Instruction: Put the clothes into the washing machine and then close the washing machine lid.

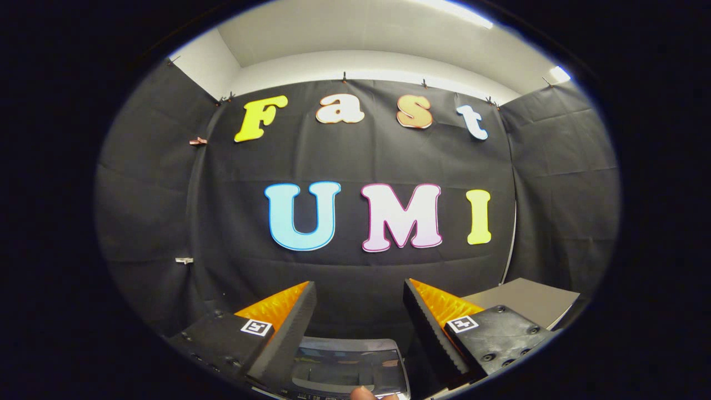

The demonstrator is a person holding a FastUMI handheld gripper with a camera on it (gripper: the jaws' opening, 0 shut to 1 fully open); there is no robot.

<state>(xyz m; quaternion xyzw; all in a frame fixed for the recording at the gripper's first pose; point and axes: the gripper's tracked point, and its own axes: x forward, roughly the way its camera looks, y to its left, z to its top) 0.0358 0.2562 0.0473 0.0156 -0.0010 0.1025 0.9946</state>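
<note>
Gripper view: gripper (pixel 360 289) agape above washing machine lid (pixel 347 366).

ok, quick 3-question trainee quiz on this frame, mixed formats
1. True or false: the gripper has its two orange-backed black fingers shut on a garment.
2. What lies low between the fingers?
A. a folded towel
B. the glossy grey transparent washing machine lid
C. a basket
3. Fill in: beyond the right-hand finger, against the black cloth wall, sits a flat grey ____.

Key: 1 false, fingers apart, nothing between them; 2 B; 3 panel.
</note>
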